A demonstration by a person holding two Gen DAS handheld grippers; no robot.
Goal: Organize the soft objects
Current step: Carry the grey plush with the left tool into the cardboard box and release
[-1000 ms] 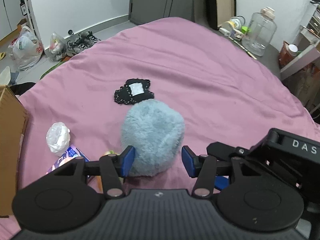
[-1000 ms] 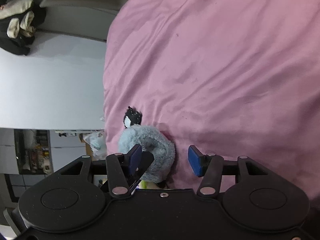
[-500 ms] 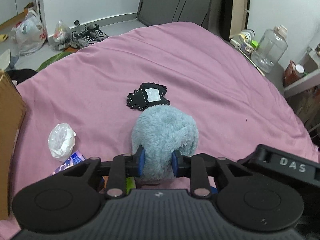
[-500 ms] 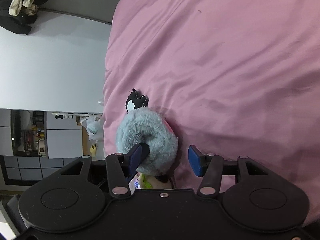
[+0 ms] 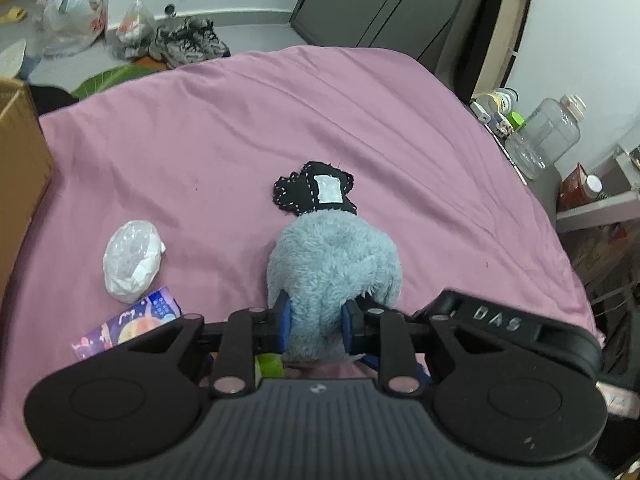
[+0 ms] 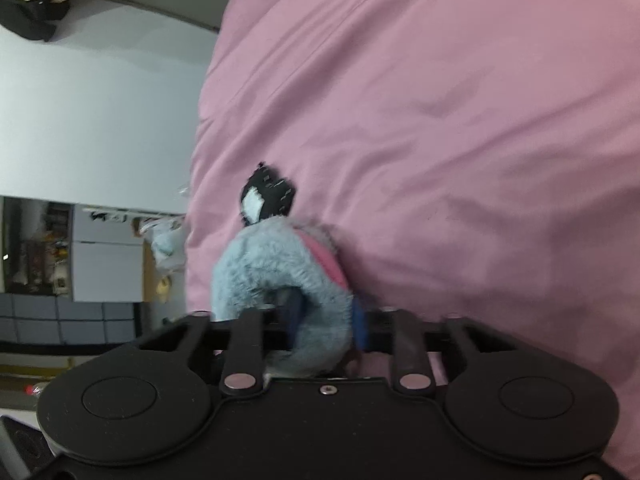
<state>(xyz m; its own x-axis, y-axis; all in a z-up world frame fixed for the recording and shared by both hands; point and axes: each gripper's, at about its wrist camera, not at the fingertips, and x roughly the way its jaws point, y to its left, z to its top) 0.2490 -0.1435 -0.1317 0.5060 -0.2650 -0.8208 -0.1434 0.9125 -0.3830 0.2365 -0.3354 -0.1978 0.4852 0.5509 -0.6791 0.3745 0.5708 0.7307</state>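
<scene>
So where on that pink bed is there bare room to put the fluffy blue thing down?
The pink bedspread lies bare beyond the black patch and off to its right. It is crowded near the plastic bag and colourful packet.

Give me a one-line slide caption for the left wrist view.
Left hand-held gripper pinches a fluffy blue plush on a pink bedspread, a black fabric patch just beyond it.

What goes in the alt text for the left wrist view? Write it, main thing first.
The left gripper is shut on a fluffy blue-grey plush toy lying on a pink bedsheet. A black stitched patch with a white label sits just beyond the toy, and a crumpled clear plastic bag and a colourful printed packet lie to the left.
</scene>
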